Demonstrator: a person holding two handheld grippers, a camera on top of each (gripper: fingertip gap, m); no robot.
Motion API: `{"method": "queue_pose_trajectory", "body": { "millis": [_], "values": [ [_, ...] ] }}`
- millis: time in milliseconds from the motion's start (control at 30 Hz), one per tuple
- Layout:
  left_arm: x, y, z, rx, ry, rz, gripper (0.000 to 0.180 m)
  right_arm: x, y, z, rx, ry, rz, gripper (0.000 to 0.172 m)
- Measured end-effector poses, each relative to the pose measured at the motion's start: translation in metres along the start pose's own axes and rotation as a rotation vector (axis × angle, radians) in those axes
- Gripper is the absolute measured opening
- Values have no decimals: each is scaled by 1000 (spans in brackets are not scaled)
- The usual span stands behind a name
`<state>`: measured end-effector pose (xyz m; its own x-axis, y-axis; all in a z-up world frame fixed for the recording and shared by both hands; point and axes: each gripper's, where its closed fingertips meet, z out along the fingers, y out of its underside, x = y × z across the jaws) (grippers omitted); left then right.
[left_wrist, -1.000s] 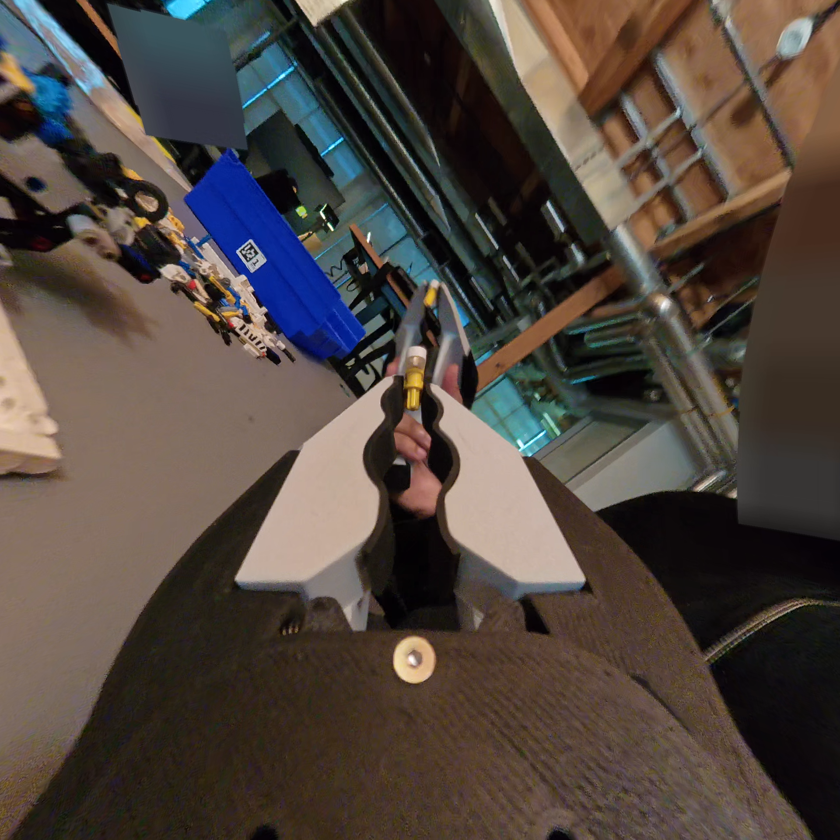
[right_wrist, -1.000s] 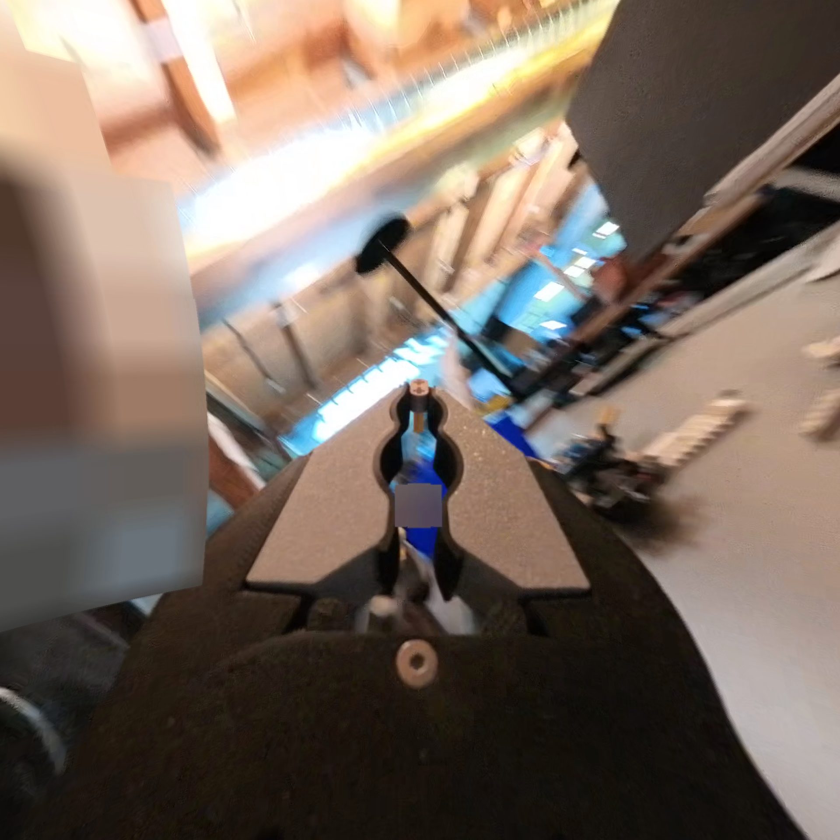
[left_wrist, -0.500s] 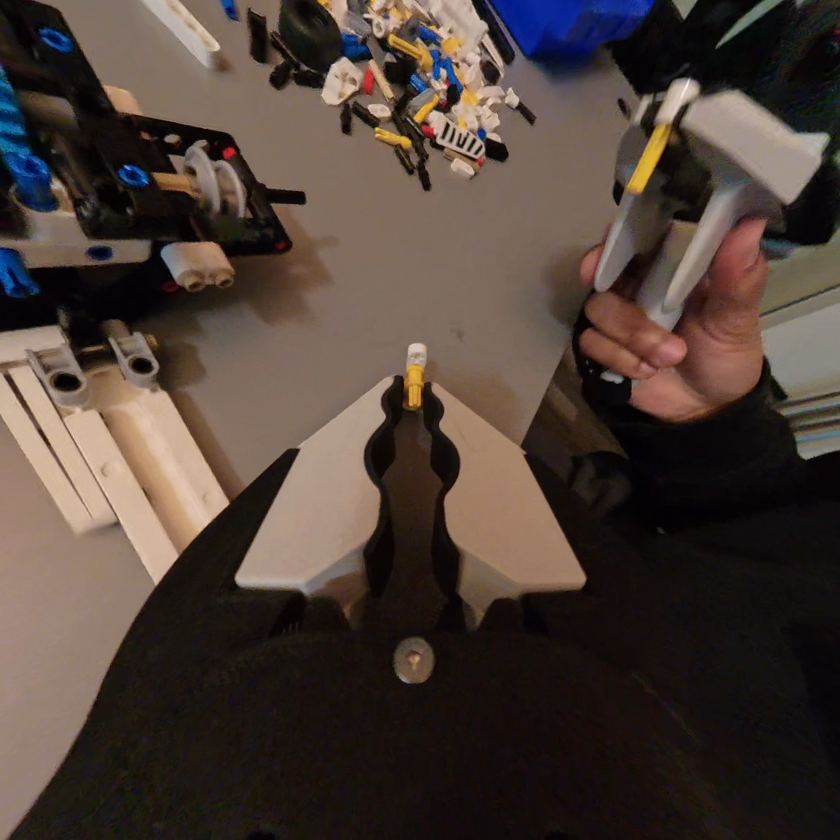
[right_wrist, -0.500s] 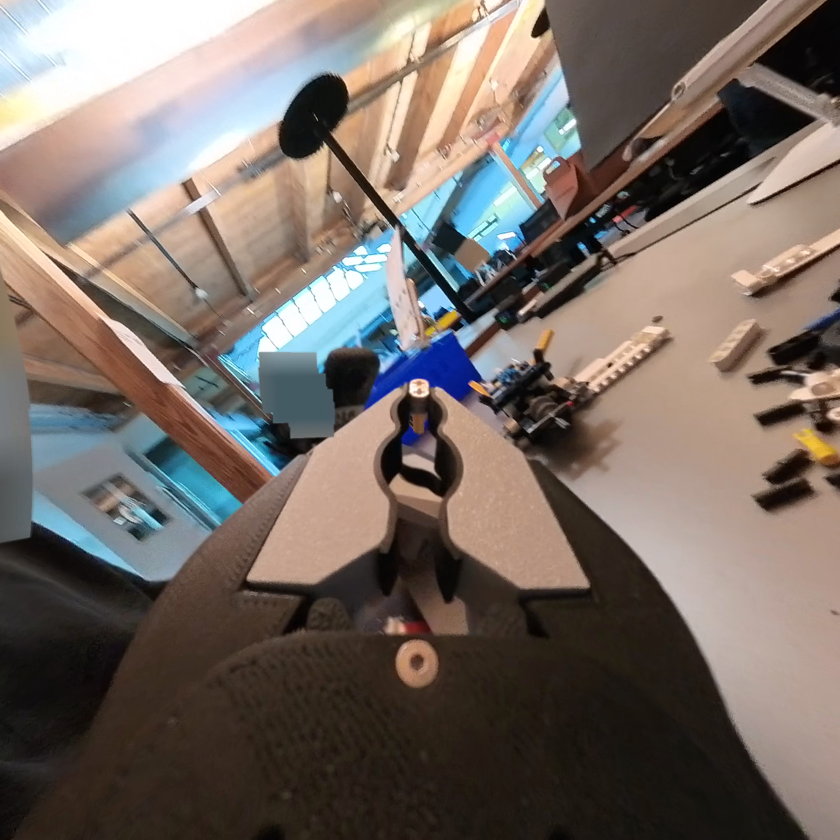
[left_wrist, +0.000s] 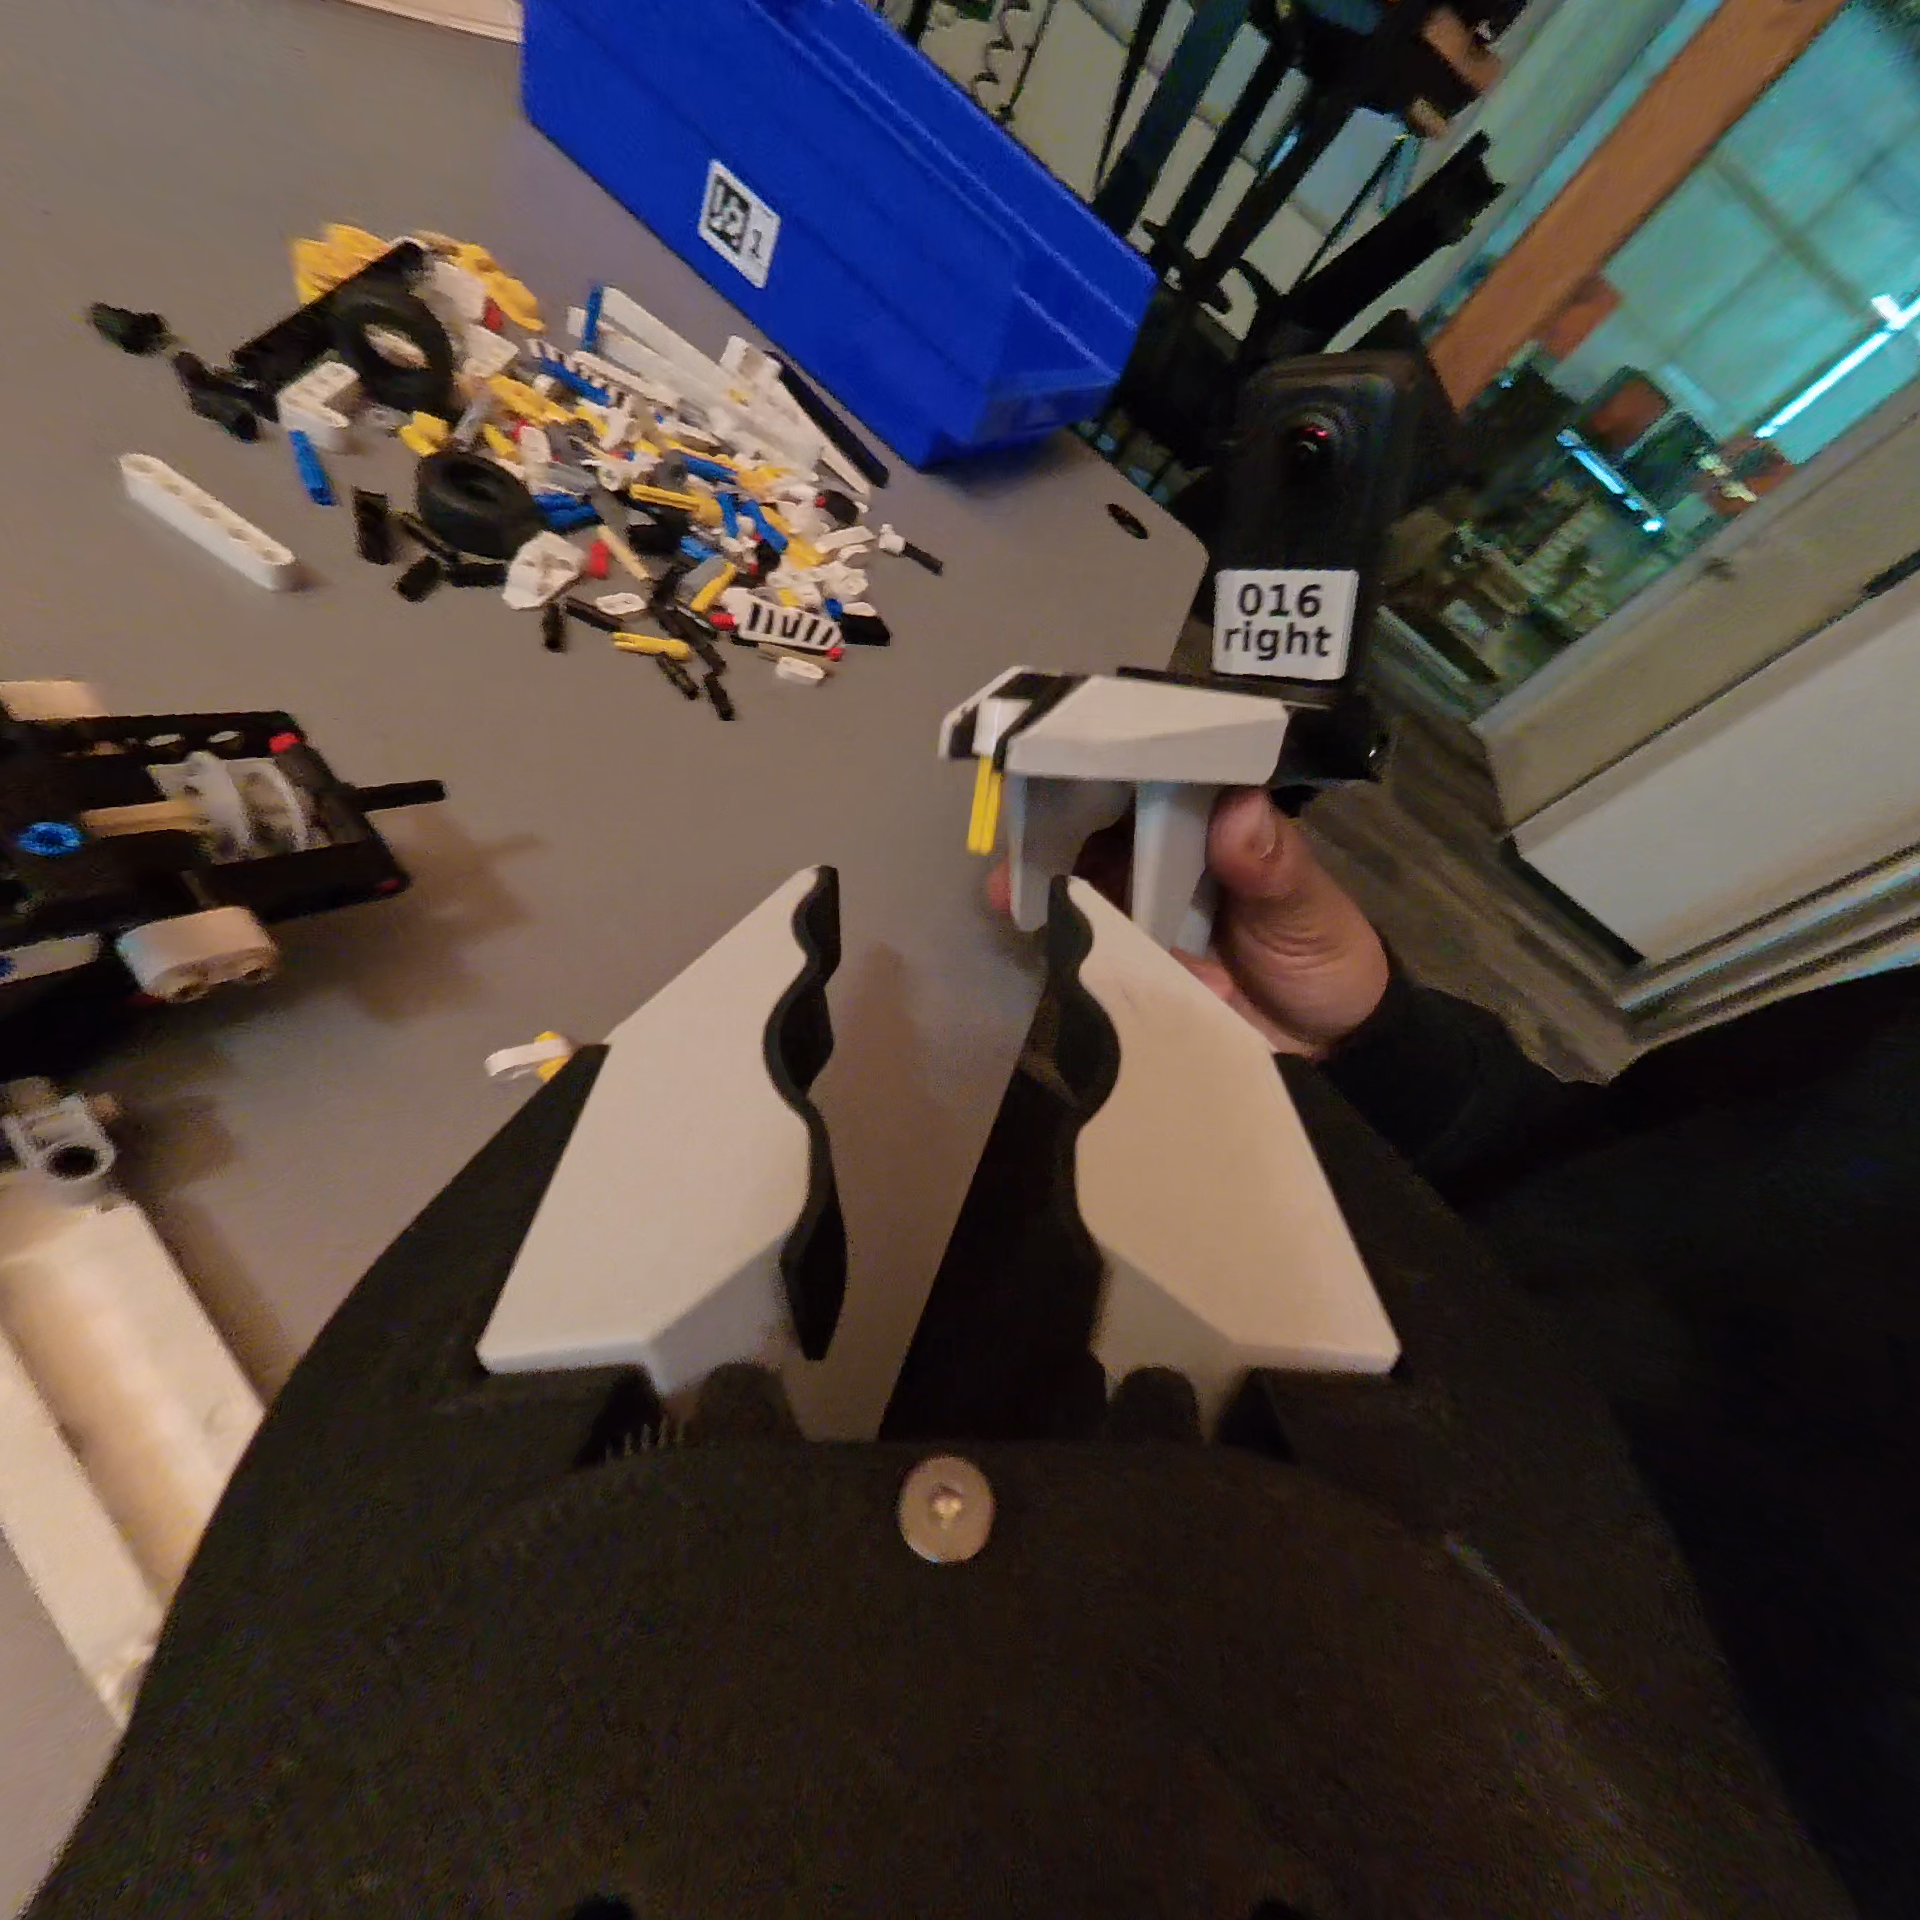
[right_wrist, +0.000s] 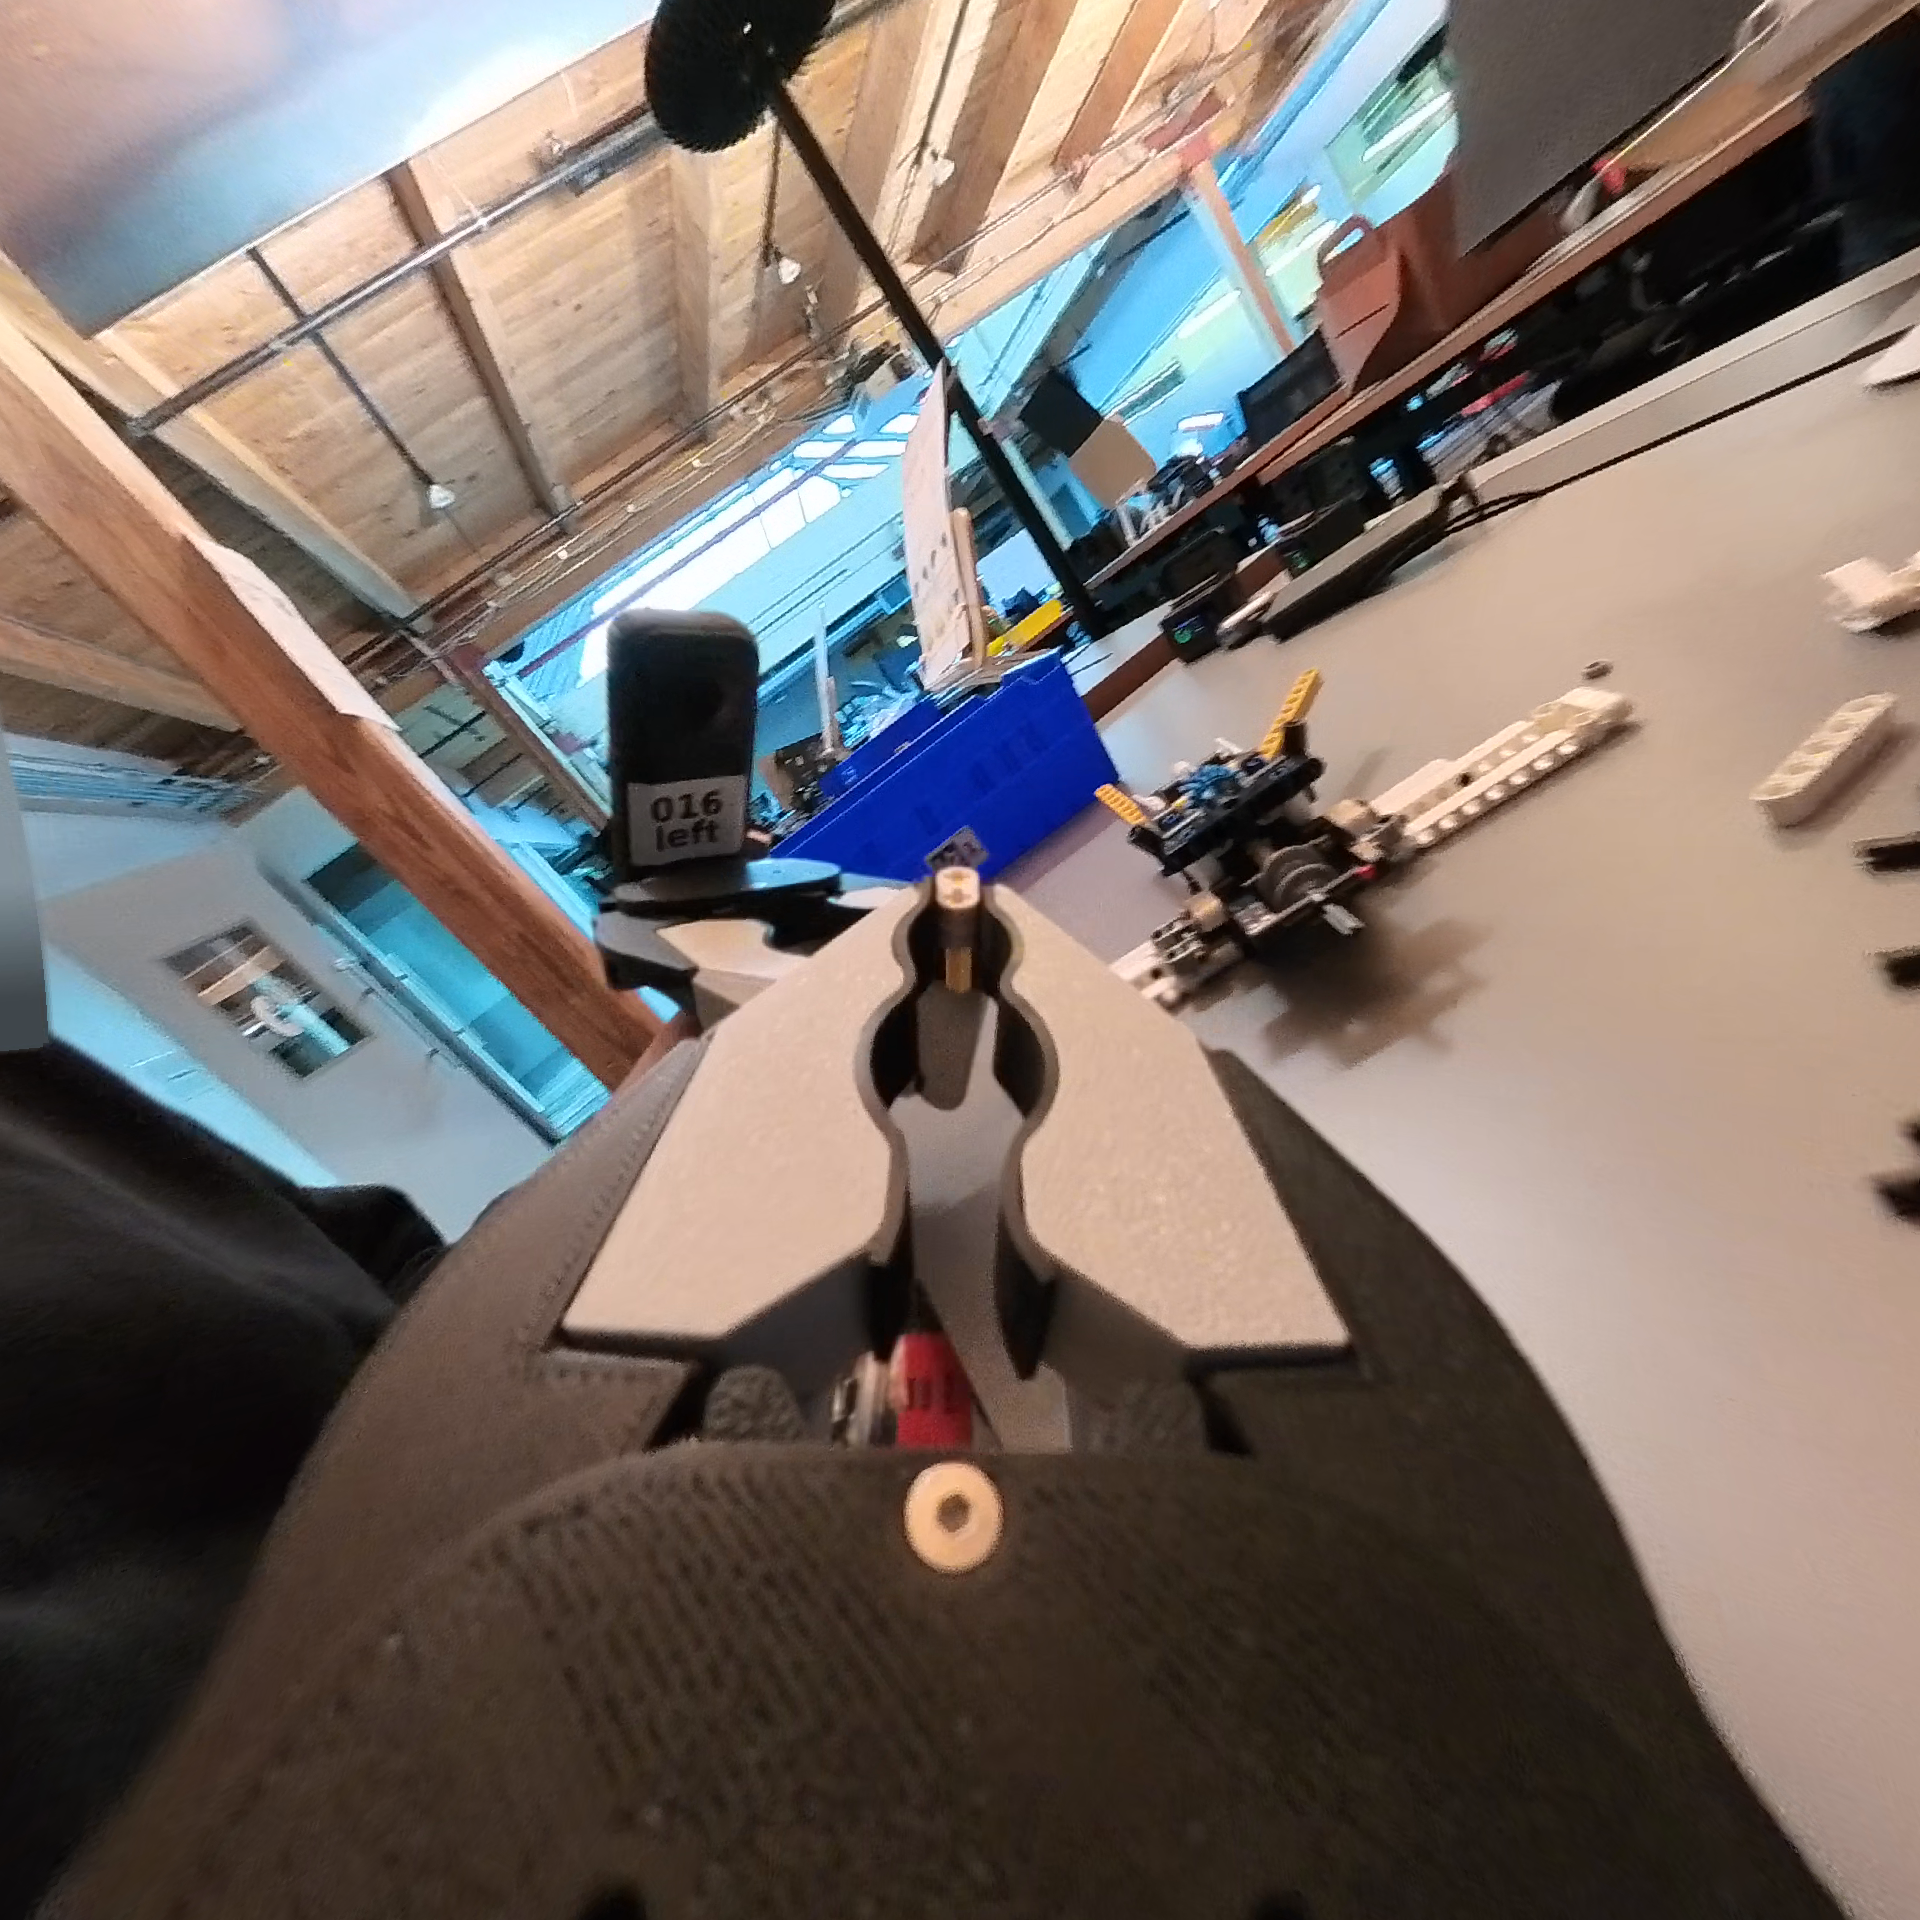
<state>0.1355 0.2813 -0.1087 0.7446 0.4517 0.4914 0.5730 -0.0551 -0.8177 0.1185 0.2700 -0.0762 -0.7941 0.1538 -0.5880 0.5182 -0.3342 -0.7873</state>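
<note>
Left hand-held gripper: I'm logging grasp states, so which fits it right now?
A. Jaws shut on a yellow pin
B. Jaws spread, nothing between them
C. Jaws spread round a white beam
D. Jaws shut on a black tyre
B: the left hand-held gripper shows only bare grey table between its spread fingers.

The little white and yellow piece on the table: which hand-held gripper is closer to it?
Left. The piece lies right beside the open left hand-held gripper; the right hand-held gripper is held above the table, farther off.

Each gripper (left_wrist: 940, 894) has pale wedge fingers (left_wrist: 675, 1143), wavy black pads, black textured body, silver screw (left_wrist: 943, 1509).
</note>
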Motion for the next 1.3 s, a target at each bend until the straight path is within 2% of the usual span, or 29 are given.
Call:
{"method": "queue_pose_trajectory", "body": {
  "millis": [67,133,167,267,367,533,667,700,867,967,1233,1267,1300],
  "values": [
    [2,-1,1,14,17,5,28,-6,6,5,-22,-37,15,5],
    [6,-6,-2,56,46,18,6,-9,10,9,-37,-55,30,5],
    [8,-9,-5,83,59,20,1,-9,12,11,-43,-56,33,5],
    [9,-10,-9,85,76,3,1,-10,13,12,-41,-72,53,6],
    [11,-11,-11,109,101,-24,1,-13,8,11,-3,-110,89,16],
    [12,-14,-14,133,103,-24,1,-13,1,7,34,-130,116,15],
    [14,-13,-13,126,105,-16,1,-16,7,10,3,-148,121,13],
    [14,-13,-12,126,97,-13,1,-17,9,11,-6,-149,121,7],
    [7,-10,-8,125,-3,40,1,-10,11,10,-3,-111,161,5],
    [9,-14,-6,153,-46,50,3,-9,5,8,45,-83,165,4],
    [12,-19,-1,180,-35,-3,3,-6,-9,4,194,-82,258,4],
    [17,-5,2,126,-12,-7,4,-1,-18,-1,263,-61,273,6],
    [18,10,3,105,-18,-12,4,14,-47,-25,439,-11,309,5]
  ]
}}
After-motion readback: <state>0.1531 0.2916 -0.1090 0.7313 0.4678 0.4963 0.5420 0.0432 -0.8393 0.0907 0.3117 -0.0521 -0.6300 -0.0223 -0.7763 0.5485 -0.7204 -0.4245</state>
